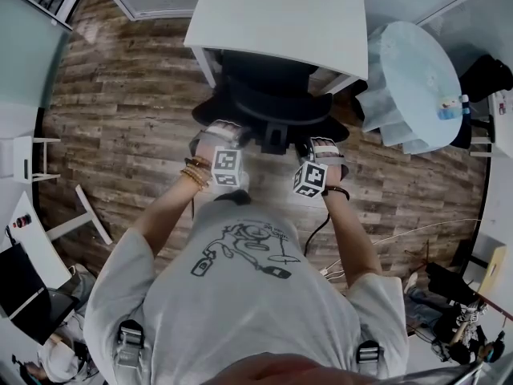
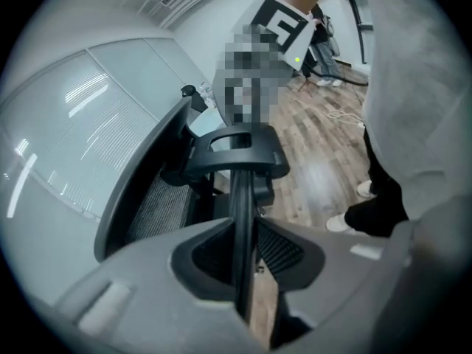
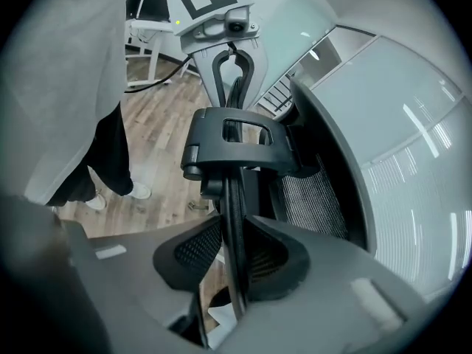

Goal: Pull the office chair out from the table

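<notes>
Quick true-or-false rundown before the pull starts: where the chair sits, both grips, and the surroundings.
1. The office chair sits tucked in at the white table. True.
2. Only the left gripper has hold of the chair. False: the right gripper is also closed on the thin top edge of the backrest.
3. The floor is carpeted. False: it is wood planks.
4. A round table stands to the right of the white table in the head view. True.
</notes>
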Motion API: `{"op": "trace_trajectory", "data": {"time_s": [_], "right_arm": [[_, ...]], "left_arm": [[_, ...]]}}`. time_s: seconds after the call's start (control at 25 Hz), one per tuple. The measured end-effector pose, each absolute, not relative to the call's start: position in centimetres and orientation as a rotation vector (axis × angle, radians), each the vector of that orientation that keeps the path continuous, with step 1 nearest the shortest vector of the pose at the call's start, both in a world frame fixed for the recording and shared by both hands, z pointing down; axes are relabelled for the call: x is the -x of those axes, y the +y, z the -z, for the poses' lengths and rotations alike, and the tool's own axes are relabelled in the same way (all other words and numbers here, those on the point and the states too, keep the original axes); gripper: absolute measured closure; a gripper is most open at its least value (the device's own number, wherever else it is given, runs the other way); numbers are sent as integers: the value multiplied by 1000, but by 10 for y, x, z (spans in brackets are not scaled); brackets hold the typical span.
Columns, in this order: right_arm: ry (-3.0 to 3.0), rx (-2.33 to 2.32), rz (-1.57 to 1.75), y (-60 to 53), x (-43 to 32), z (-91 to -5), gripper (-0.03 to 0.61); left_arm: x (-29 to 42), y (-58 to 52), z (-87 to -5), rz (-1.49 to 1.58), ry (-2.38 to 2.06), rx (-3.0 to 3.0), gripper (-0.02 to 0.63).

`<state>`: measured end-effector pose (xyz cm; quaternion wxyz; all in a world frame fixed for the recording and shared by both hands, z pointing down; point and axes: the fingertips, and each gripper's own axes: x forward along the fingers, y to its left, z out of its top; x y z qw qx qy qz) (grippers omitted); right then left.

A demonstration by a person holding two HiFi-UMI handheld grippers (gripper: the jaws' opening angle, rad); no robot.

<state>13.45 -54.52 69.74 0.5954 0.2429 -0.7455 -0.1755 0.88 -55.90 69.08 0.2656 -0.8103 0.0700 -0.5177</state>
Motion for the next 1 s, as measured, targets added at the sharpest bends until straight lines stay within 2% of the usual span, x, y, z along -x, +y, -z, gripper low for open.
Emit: {"op": "trace_trajectory", "data": {"time_s": [1.0], "right_arm": [[-1790, -587, 291, -481, -109, -698, 479]], "left_arm": [[15, -503, -695, 1465, 201, 2173, 522]]}}
